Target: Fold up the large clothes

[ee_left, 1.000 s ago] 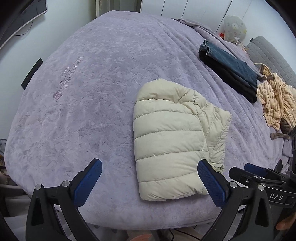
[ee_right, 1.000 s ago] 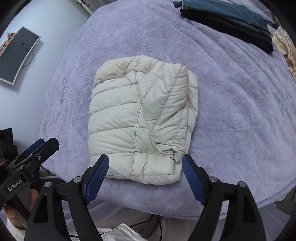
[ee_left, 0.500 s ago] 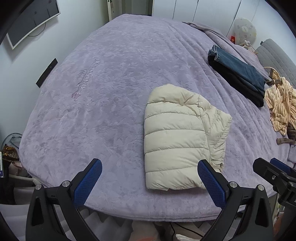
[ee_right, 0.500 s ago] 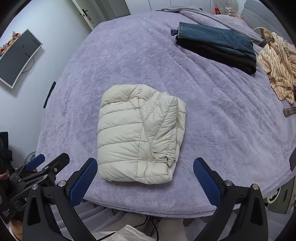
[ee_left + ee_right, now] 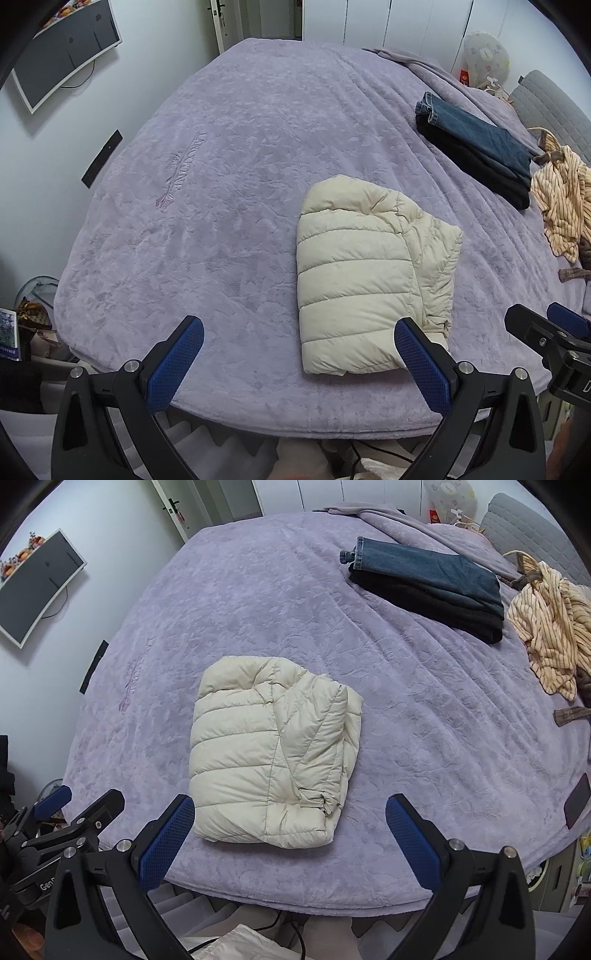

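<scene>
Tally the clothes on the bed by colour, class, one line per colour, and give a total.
Cream: 1, the folded puffer jacket
Blue: 1, the folded jeans
Black: 1, the folded garment under the jeans
Orange striped: 1, the crumpled garment
Total: 4

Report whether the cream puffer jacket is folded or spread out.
Folded. The cream puffer jacket lies as a compact rectangular bundle on the purple bedspread, sleeve tucked along its side.
</scene>
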